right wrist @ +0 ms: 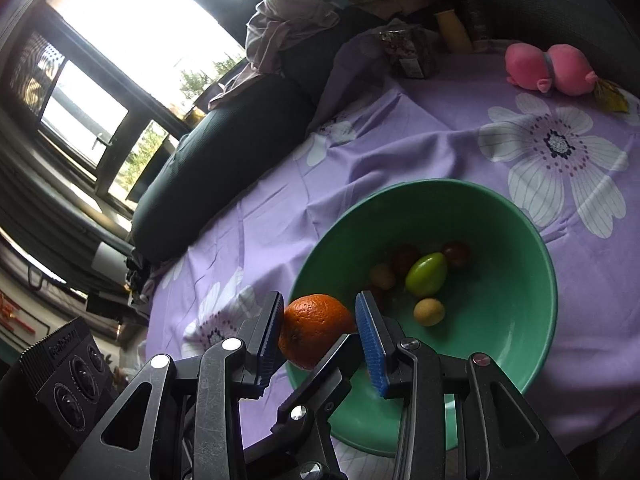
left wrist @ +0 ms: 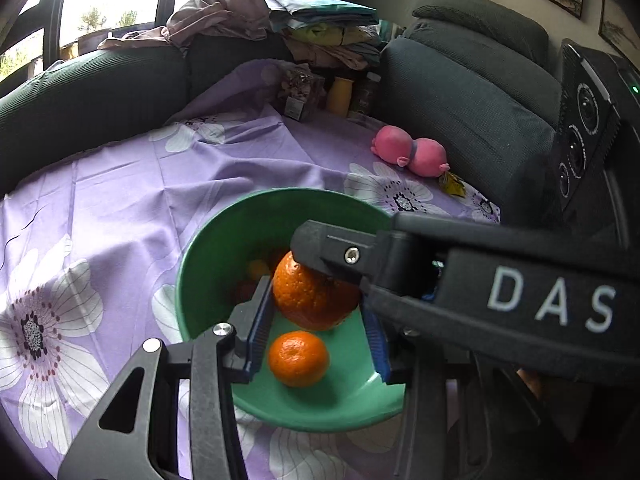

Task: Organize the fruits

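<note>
A green bowl (left wrist: 208, 264) sits on the purple flowered cloth; it also shows in the right wrist view (right wrist: 520, 264). My right gripper (right wrist: 318, 336) is shut on a large orange (right wrist: 316, 326) and holds it over the bowl's near rim. In the left wrist view the right gripper crosses from the right and the large orange (left wrist: 312, 300) hangs over the bowl. My left gripper (left wrist: 316, 340) is open over the bowl, with a small mandarin (left wrist: 298, 358) lying in the bowl between its pads. A green fruit (right wrist: 426, 274), small yellow fruits (right wrist: 429, 311) and dark red ones (right wrist: 456, 254) lie in the bowl.
A pink plush toy (left wrist: 412, 152) lies at the far right of the cloth, also seen in the right wrist view (right wrist: 548, 66). A yellow bottle (left wrist: 340, 96) and a packet (left wrist: 298, 94) stand at the back. Dark sofa cushions (left wrist: 460, 92) ring the table, with piled clothes (left wrist: 320, 28).
</note>
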Available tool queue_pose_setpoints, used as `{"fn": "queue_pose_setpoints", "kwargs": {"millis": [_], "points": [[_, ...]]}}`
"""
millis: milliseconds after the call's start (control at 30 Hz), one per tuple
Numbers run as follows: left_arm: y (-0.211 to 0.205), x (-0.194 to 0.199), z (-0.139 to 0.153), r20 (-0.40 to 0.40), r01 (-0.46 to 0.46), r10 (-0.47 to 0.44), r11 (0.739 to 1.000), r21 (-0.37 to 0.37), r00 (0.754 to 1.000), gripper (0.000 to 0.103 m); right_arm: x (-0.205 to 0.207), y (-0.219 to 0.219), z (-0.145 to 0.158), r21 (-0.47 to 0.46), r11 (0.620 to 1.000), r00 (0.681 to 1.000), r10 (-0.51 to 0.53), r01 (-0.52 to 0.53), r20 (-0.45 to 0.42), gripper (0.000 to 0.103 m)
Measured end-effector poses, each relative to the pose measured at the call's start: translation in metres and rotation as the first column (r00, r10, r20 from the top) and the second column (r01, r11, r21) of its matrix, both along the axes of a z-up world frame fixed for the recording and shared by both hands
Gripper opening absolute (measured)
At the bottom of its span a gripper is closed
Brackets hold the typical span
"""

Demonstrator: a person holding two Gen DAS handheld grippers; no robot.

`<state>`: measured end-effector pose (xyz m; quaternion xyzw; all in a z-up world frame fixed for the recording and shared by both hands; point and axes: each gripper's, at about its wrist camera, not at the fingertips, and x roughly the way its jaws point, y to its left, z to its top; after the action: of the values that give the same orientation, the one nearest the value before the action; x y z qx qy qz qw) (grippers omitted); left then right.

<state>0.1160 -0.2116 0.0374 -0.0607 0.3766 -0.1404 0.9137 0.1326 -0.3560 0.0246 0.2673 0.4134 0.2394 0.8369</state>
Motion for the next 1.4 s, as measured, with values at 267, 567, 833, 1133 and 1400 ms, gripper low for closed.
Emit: {"fn": "queue_pose_setpoints", "kwargs": {"millis": [267,567,833,1133,1400], "points": [[-0.023,0.022,-0.024,-0.081,0.061,-0.062,0.998,-0.024,0.995,0.042,0.015,-0.027,-0.026,0.002,0.998,0.992,-0.065,0.065,-0.106,0.041],[-0.025,0.025,-0.036,-0.132,0.071,-0.08,0.995,-0.07,0.988,0.043,0.019,-0.03,-0.035,-0.019,0.997,0.987,-0.072,0.07,-0.141,0.041],[-0.015,0.017,-0.02,-0.103,0.029,-0.036,0.997,-0.069,0.994,0.058,0.009,-0.028,-0.018,-0.085,0.99,0.992,-0.115,0.11,-0.055,0.041],[0.005,-0.001,0.003,-0.064,-0.049,0.047,0.999,-0.024,0.997,0.07,-0.001,-0.03,-0.002,-0.167,0.97,0.984,-0.177,0.176,0.012,0.041],[0.012,-0.007,0.006,-0.065,-0.07,0.069,0.997,-0.013,0.996,0.07,-0.004,-0.028,0.003,-0.183,0.966,0.984,-0.177,0.181,0.038,0.041]]}}
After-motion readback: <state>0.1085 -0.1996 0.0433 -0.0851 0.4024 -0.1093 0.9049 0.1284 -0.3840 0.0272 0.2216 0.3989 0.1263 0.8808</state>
